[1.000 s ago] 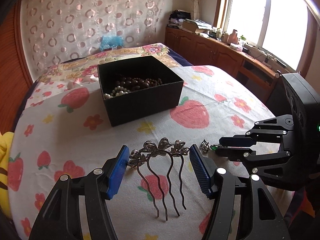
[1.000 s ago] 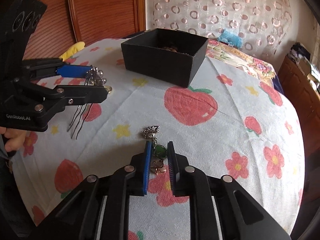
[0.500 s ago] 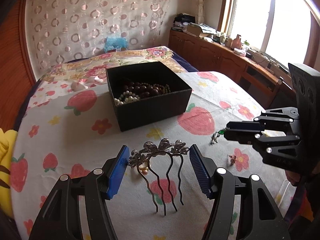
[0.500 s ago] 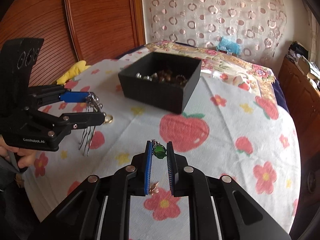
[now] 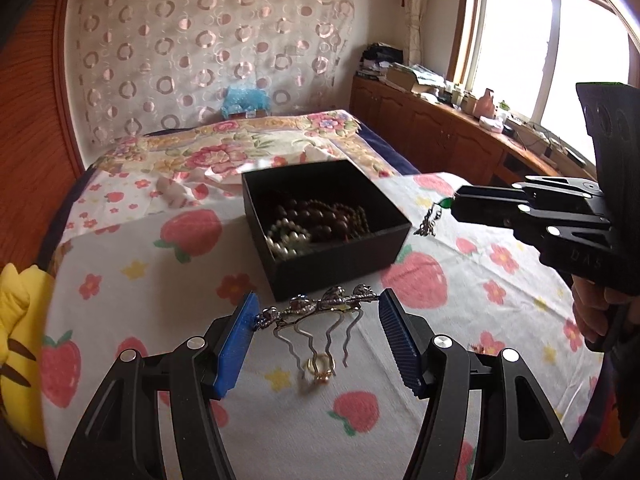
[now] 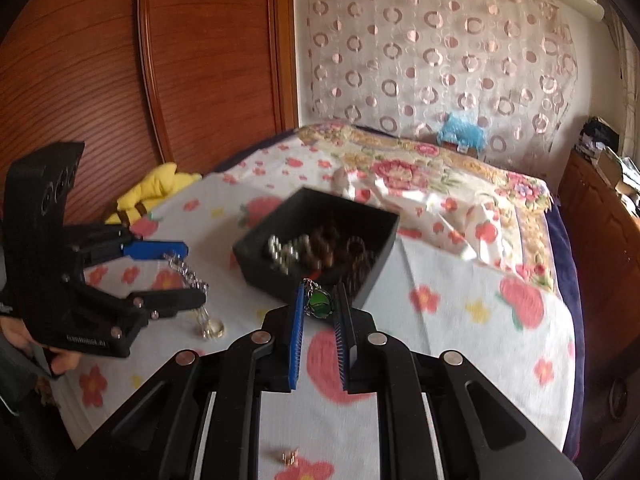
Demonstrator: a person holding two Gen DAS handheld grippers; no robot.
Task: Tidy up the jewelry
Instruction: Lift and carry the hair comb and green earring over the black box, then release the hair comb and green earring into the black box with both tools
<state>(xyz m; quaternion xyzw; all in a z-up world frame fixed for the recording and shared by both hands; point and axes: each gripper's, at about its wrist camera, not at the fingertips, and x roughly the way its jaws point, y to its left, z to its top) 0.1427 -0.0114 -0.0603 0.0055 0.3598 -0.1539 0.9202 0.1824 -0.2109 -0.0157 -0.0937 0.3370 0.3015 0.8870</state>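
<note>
A black open box (image 5: 344, 256) (image 6: 372, 216) with pearl and dark bead strands stands mid-table. My left gripper (image 5: 318, 312) (image 6: 186, 272) is shut on a silver hair comb (image 5: 320, 306), held above the cloth just short of the box's near wall. My right gripper (image 6: 319, 304) (image 5: 454, 204) is shut on a green-stone pendant (image 6: 319, 301) with a silver chain hanging (image 5: 429, 222), in the air by the box's right corner. A gold ring (image 5: 320, 368) (image 6: 212, 328) lies on the cloth under the comb.
The strawberry-print cloth (image 5: 160, 280) covers the table. A small gold earring (image 6: 289, 457) lies near the front edge. A yellow plush toy (image 5: 16, 312) sits at the left edge. A bed (image 5: 240, 148) lies behind, wooden cabinets (image 5: 440, 128) to the right.
Both grippers have risen and moved toward the box. The right one lifted the pendant off the cloth, leaving the small earring behind. The comb now hangs clear of the ring.
</note>
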